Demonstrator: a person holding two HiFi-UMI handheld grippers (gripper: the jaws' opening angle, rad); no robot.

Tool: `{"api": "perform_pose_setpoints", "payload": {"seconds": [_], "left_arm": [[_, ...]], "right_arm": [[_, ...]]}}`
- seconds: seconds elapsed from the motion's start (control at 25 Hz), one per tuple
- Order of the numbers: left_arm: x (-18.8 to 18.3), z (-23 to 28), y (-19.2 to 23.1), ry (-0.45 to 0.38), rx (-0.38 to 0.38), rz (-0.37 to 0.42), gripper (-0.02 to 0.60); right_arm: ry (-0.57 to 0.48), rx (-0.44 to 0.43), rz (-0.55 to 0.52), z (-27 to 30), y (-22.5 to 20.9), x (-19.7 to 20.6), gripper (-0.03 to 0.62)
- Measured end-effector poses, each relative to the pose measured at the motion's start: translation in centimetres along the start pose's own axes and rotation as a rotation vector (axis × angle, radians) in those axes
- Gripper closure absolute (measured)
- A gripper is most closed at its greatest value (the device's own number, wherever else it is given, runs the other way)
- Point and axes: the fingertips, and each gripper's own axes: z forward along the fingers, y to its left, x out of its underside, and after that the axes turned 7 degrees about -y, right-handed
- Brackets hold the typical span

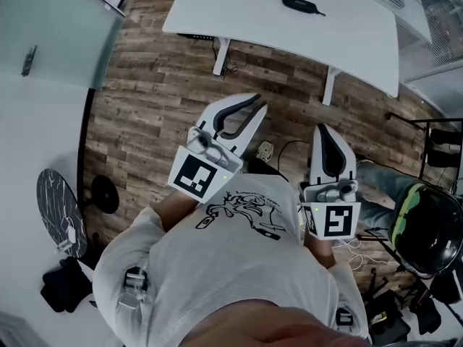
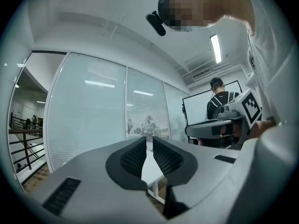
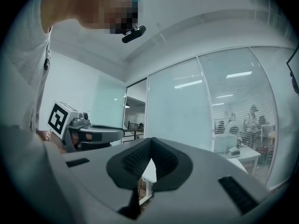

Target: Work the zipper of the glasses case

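Observation:
A dark oval glasses case (image 1: 302, 4) lies on the white table (image 1: 239, 9), far ahead of both grippers. I hold both grippers level at chest height over the wooden floor, well short of the table. The left gripper (image 1: 259, 105) (image 2: 149, 140) has a narrow gap between its ribbed pads and nothing in it. On the right gripper (image 1: 323, 129) (image 3: 150, 140) the tips touch, also empty. Each gripper view shows the other gripper at its side, the right gripper (image 2: 189, 130) and the left gripper (image 3: 121, 133). The case appears in neither gripper view.
Glass partition walls (image 2: 98, 115) stand ahead, with a small white desk (image 3: 245, 154) behind one. Another person (image 2: 219, 99) stands by a whiteboard. A black helmet (image 1: 427, 226) lies at my right. A round black stand (image 1: 105, 194) and cables (image 1: 278, 150) lie on the floor.

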Motion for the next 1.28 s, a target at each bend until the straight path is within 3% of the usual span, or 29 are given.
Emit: {"api": "perform_pose_setpoints", "payload": {"seconds": [0.4, 0.76, 1.28], "left_arm": [[1.1, 8.7, 0.3, 0.027, 0.022, 0.046, 0.526], [2.7, 14.1, 3.6, 0.03, -0.01, 0.014, 0.529], [5.1, 22.5, 13.5, 0.049, 0.007, 0.043, 0.532]], "right_arm": [[0.021, -0.024, -0.002, 3.2, -8.3, 1.2, 0.589], [0.022, -0.048, 0.005, 7.9, -12.4, 2.5, 0.589], [0.054, -0.058, -0.003, 19.5, -17.6, 5.4, 0.589]]}}
